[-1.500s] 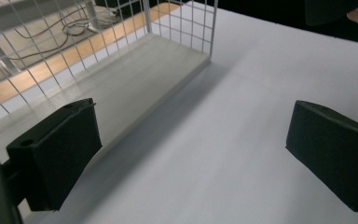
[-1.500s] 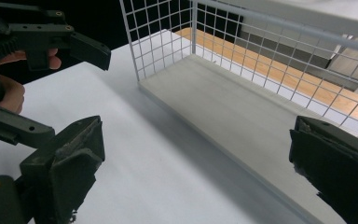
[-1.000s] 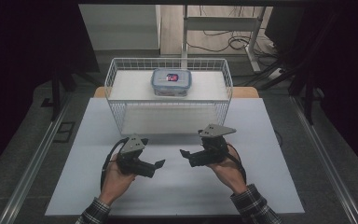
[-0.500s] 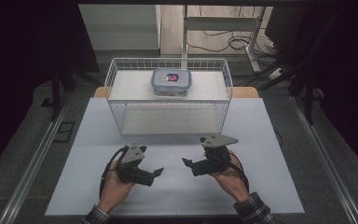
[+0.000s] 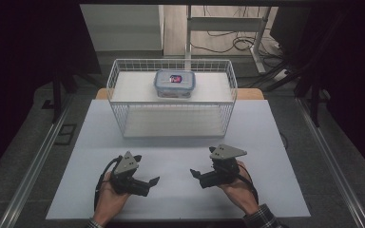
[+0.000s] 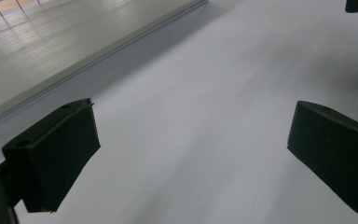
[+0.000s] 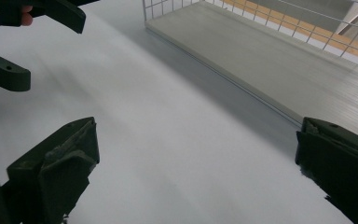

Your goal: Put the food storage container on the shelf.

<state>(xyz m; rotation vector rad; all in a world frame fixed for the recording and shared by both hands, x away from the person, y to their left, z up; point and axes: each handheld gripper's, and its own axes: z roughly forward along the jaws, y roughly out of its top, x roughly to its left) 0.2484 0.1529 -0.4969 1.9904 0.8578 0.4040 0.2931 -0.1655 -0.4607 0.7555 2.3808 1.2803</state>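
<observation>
A white wire basket stands at the back middle of the white table. Inside it, toward the back, lies a clear lidded container with a blue rim. My left gripper is held low over the near left of the table, open, with nothing between its jaws. My right gripper hovers over the near right, also open and empty. The two point toward each other, a short gap apart. The left gripper appears at the top left of the right gripper view.
The basket's wire wall and pale floor lie ahead and to the right in the right gripper view. Metal rails run along both sides of the table. Dark stands and cables sit behind it.
Both hands have drawn the grippers back toward the table's near edge, away from the basket. Both stay open. The container has not moved.
</observation>
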